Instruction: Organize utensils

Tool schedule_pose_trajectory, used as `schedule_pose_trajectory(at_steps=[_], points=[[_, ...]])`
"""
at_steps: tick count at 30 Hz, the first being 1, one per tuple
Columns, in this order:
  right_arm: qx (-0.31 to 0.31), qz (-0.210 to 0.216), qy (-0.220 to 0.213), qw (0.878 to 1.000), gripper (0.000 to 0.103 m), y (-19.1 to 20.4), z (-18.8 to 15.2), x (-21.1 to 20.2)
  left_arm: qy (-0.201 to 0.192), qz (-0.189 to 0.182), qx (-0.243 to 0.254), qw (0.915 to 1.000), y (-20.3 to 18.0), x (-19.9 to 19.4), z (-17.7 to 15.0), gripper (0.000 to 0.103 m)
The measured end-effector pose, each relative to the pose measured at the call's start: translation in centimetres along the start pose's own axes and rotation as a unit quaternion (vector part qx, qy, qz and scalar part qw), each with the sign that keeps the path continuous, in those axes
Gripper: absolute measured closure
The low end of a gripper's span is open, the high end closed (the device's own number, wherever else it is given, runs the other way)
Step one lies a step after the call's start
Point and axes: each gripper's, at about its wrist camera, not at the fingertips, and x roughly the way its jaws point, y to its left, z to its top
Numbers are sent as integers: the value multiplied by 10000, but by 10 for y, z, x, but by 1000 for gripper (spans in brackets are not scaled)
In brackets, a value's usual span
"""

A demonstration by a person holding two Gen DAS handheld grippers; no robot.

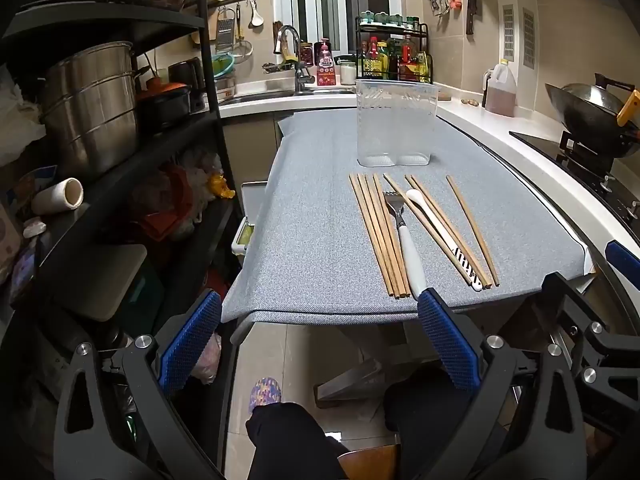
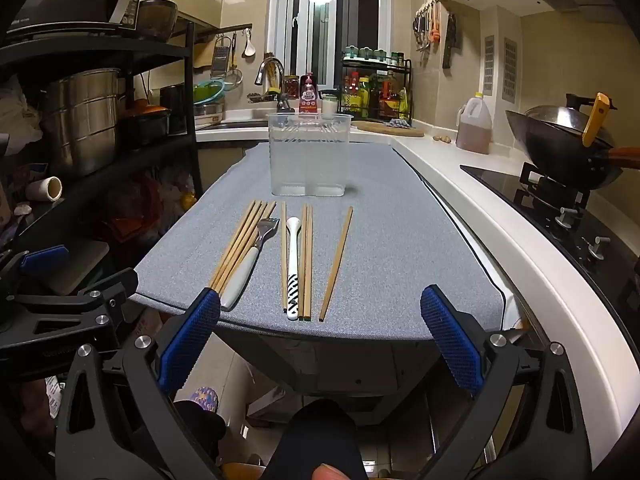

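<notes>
Utensils laid out lengthwise on a grey mat (image 2: pixel 400 248), handles toward the near edge, presumably for easy pickup from this side: a bundle of chopsticks (image 2: pixel 240 244) at left, touching a white-handled fork (image 2: pixel 248 264); a white spoon with a striped handle (image 2: pixel 293 268) flanked by more chopsticks; one single chopstick (image 2: pixel 337 264) apart at right. Clear plastic holder (image 2: pixel 308 156) upright just beyond the row, empty as far as visible, apparently the destination. Left gripper (image 1: pixel 320 344) and right gripper (image 2: pixel 320 340) both spread wide, holding nothing, poised off the near edge of the mat, angled downward toward the row. Fork handle just beside the inner finger of each gripper; holder well apart, farther back.
</notes>
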Motion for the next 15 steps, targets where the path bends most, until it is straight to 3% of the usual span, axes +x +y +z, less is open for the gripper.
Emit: schedule_pose_trajectory(at_steps=[15], points=[[25, -7, 3, 10000, 5, -2, 0, -1, -55, 35, 44, 10000, -3, -2, 1, 8]])
